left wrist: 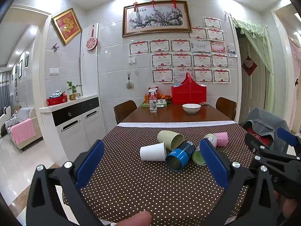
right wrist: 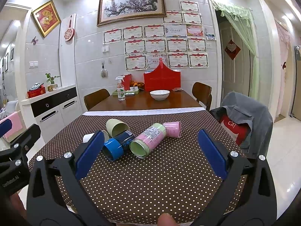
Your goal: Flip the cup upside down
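Observation:
Several cups lie on their sides on the brown polka-dot tablecloth: a white paper cup, a pale green cup, a blue metal cup, a green-and-pink cup and a pink cup. My left gripper is open and empty, hovering in front of the white and blue cups. My right gripper is open and empty, in front of the green-and-pink cup. The right gripper also shows at the right edge of the left wrist view.
Beyond the cloth, the wooden table holds a white bowl, a spray bottle, a green tray and a red box. Chairs stand at both sides; one on the right carries a grey jacket. A white cabinet stands left.

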### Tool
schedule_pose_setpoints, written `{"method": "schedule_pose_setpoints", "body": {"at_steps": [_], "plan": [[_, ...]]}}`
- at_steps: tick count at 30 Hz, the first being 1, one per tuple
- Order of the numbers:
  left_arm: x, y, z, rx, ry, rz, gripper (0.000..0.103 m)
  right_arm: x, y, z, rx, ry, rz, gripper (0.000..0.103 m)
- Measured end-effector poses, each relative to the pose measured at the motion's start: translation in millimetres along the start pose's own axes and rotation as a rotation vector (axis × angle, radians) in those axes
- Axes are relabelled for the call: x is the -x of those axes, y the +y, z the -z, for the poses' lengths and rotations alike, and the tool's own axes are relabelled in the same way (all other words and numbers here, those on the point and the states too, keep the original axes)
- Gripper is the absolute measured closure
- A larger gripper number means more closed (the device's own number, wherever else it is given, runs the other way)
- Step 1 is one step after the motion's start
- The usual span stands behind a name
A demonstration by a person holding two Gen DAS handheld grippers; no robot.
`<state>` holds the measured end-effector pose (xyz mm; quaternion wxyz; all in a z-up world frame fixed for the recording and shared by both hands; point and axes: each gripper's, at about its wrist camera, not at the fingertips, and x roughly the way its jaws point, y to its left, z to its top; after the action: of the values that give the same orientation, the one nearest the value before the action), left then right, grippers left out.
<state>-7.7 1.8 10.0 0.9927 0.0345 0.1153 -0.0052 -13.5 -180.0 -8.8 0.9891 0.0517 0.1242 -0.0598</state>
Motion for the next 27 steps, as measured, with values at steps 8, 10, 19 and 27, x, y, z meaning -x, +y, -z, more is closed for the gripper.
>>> {"method": "schedule_pose_setpoints", "body": {"at_steps": [8, 10, 19, 27], "plan": [[-1, -1, -1, 0.000, 0.000, 0.004, 0.004, -2, 3, -3, 0.011, -0.005, -0.001, 0.006], [-2, -3, -2, -0.003, -0.001, 0.007, 0.004, -4, 3, -5, 0.012, -0.003, -0.004, 0.006], [-17, -6, -6, -0.014, 0.019, 0.015, 0.004, -15, 5, -6, 0.031, 0.006, -0.002, 0.006], [-48, -15, -8, -0.054, 0.072, 0.043, 0.004, -39, -1, -4, 0.048, 0.040, 0.000, 0.006]]}}
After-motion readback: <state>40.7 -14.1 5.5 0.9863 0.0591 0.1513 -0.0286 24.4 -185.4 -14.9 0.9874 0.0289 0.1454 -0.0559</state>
